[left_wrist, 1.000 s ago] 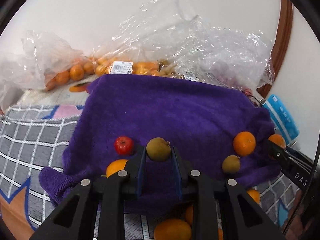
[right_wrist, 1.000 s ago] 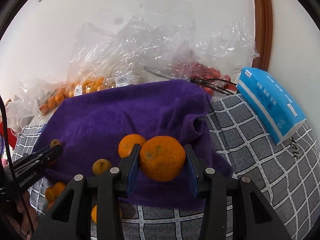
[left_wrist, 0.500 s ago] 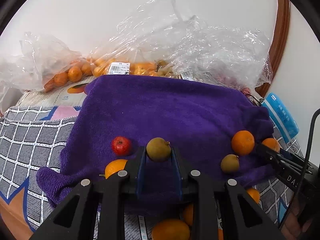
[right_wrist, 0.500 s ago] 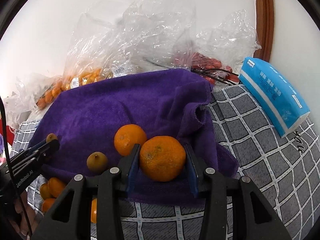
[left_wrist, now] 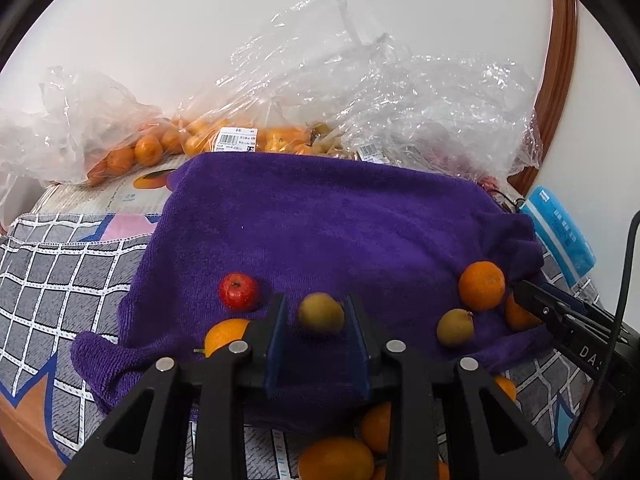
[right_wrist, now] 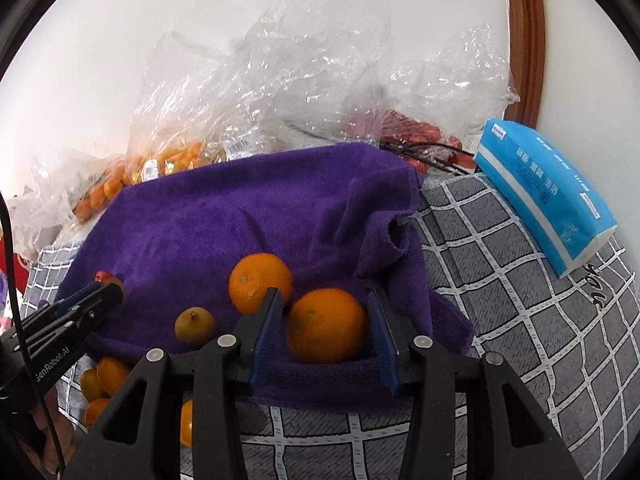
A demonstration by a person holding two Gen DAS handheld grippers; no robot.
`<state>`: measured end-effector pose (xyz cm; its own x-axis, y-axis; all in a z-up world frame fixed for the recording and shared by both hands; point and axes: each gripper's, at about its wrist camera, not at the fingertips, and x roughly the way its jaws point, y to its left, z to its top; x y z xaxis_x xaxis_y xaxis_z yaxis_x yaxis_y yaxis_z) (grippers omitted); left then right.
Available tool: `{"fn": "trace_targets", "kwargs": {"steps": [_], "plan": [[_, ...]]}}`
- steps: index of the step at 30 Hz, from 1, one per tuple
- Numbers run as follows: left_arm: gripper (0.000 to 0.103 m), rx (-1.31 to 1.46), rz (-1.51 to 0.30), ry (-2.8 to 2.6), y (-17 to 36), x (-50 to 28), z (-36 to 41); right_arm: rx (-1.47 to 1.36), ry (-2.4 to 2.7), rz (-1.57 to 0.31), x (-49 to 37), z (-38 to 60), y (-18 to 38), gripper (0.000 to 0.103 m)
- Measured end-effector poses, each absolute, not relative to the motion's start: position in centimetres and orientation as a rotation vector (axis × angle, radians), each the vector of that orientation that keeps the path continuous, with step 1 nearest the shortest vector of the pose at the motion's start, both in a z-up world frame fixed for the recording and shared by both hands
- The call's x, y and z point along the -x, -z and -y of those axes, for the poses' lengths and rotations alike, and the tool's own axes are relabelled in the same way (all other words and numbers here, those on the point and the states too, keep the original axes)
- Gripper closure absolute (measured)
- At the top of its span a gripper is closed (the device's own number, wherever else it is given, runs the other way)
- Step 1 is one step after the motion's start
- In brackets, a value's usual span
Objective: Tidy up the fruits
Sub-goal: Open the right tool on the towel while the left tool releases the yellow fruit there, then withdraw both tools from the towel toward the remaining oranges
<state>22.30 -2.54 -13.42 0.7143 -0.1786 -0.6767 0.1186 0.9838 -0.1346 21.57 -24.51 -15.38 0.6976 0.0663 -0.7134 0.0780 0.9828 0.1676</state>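
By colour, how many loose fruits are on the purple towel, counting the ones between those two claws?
Orange fruits: 3
Yellow-green fruits: 2
Red fruit: 1
Total on the purple towel: 6

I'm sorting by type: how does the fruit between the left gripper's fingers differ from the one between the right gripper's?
The greenish-brown fruit at the left gripper is smaller and dull olive; the orange at the right gripper is larger and bright orange. Both are round, sit on the purple towel, and lie between opening jaws with gaps showing.
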Motion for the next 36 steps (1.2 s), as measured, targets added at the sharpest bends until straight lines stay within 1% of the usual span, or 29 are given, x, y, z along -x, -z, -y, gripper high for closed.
{"fn": "trace_targets", "kwargs": {"steps": [4, 10, 15, 16, 22, 26, 33, 36], "plan": [[0.069, 0.09, -0.736, 0.171, 13.1, -22.0, 2.5, -0.199, 0.001, -0.771, -21.2, 24.5, 14.8, 0.058], [0.069, 0.095, -0.707, 0.16, 12.2, -21.6, 2.1, -0.209, 0.019, -0.74, -20.8, 24.4, 14.3, 0.058], [0.068, 0.084, -0.666, 0.139, 9.9, -20.6, 1.5, -0.19, 0.024, -0.743, -20.3, 24.2, 13.2, 0.058], [0.066, 0.086, -0.674, 0.142, 9.4, -20.5, 1.4, -0.181, 0.034, -0.744, -20.1, 24.2, 12.8, 0.058], [0.066, 0.101, -0.732, 0.125, 9.0, -19.2, 0.1, -0.176, 0.022, -0.736, -18.0, 23.9, 10.8, 0.058], [0.066, 0.112, -0.771, 0.117, 9.7, -17.9, -1.0, -0.216, -0.021, -0.78, -16.9, 23.3, 11.0, 0.058], [0.066, 0.044, -0.853, 0.1, 11.4, -15.7, -1.3, -0.209, -0.039, -0.791, -14.3, 21.7, 11.0, 0.058], [0.066, 0.048, -0.843, 0.098, 11.3, -14.5, -1.6, -0.2, -0.043, -0.782, -13.2, 21.1, 10.9, 0.058]]}}
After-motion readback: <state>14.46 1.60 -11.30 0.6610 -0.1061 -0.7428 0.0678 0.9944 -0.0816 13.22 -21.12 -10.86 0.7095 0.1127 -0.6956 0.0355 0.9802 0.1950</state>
